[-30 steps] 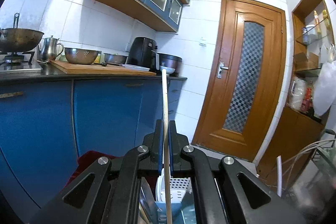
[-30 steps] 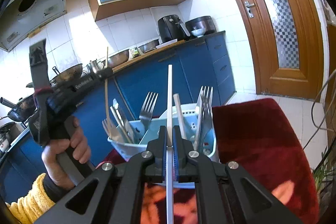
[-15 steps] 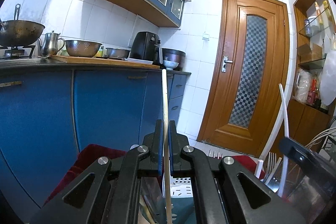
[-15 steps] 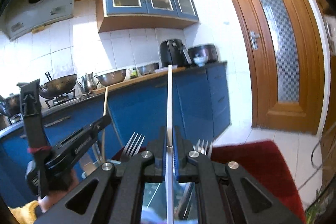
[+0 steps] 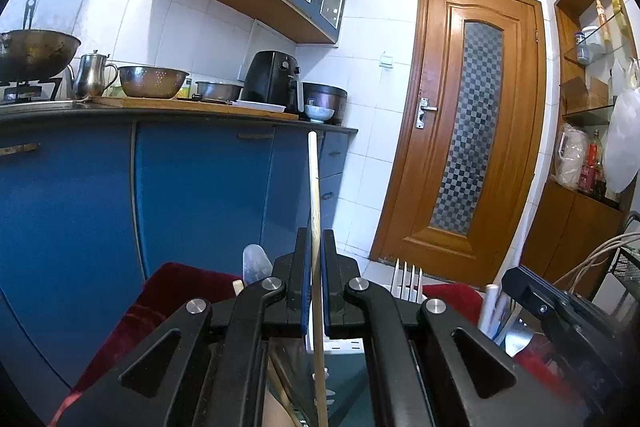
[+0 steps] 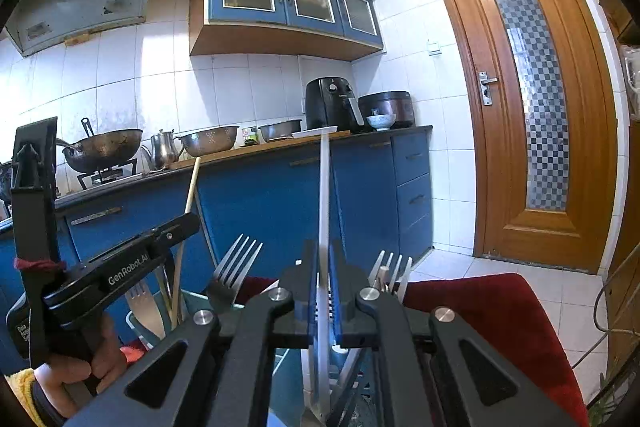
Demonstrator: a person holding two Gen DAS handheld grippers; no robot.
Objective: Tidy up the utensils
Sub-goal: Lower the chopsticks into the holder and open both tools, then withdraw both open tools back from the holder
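Observation:
My left gripper (image 5: 316, 247) is shut on a wooden chopstick (image 5: 314, 187) that stands upright between its pads. My right gripper (image 6: 324, 259) is shut on a white chopstick (image 6: 324, 195), also upright. Below both grippers stands a pale utensil caddy (image 6: 140, 323) holding several forks (image 6: 236, 267) and a spoon (image 5: 254, 263). The left gripper (image 6: 120, 263) with its wooden chopstick (image 6: 191, 187) also shows at the left of the right wrist view. The right gripper body (image 5: 560, 311) shows at the right of the left wrist view.
The caddy stands on a surface covered with a dark red cloth (image 6: 492, 319). Blue kitchen cabinets (image 5: 200, 195) with a worktop of pots, a colander and an air fryer (image 5: 274, 79) lie behind. A wooden door (image 5: 472, 131) is at the right.
Both grippers have tilted up and sunk lower over the caddy, still holding their chopsticks. The two grippers have come closer together.

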